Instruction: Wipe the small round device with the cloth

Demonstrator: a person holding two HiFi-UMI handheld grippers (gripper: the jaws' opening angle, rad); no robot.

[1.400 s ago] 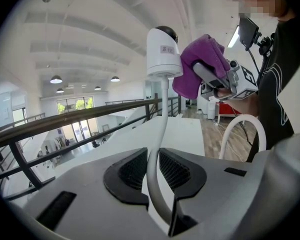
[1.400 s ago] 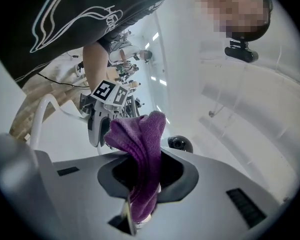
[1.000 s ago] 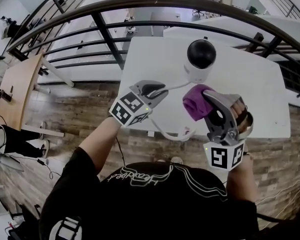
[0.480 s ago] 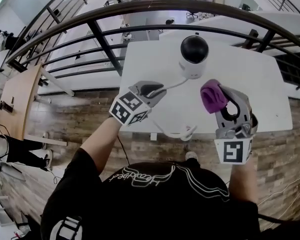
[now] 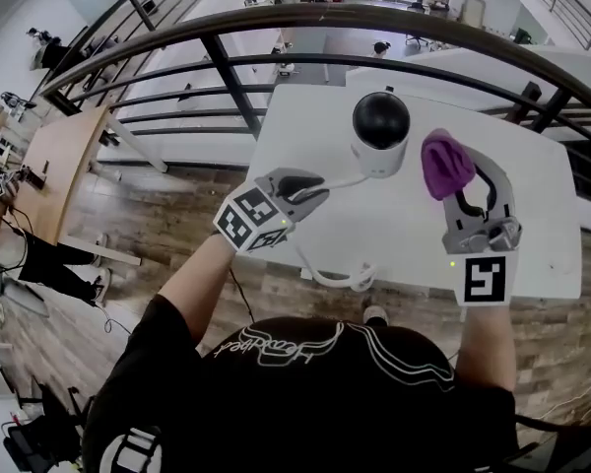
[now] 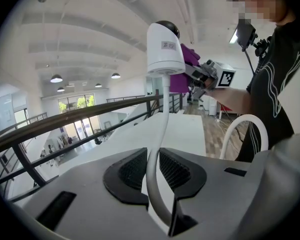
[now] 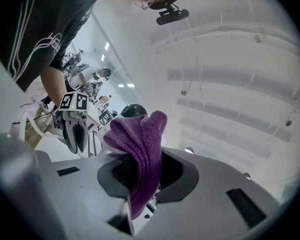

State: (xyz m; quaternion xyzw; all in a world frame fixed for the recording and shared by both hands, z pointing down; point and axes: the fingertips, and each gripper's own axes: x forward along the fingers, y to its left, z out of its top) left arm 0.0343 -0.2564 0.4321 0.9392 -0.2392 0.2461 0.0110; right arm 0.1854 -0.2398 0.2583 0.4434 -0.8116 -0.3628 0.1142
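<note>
The small round device [image 5: 380,131], a white body with a black dome, stands upright on the white table [image 5: 532,205]. Its white cable [image 5: 340,180] runs toward me, and my left gripper [image 5: 313,183] is shut on it just left of the base. In the left gripper view the cable [image 6: 157,149] passes between the pads up to the device [image 6: 165,49]. My right gripper [image 5: 453,183] is shut on a purple cloth [image 5: 445,164], held just right of the device and apart from it. The right gripper view shows the cloth [image 7: 142,154] bunched between the jaws, with the dome [image 7: 132,110] behind.
A black metal railing [image 5: 227,67] curves along the table's far side, over a drop to a lower floor. The cable's slack loops [image 5: 340,274] over the table's near edge. A wooden table [image 5: 49,166] stands far left on the plank floor.
My right gripper has carried the cloth from in front of the device up and round to its right side. The left gripper has kept its hold on the cable.
</note>
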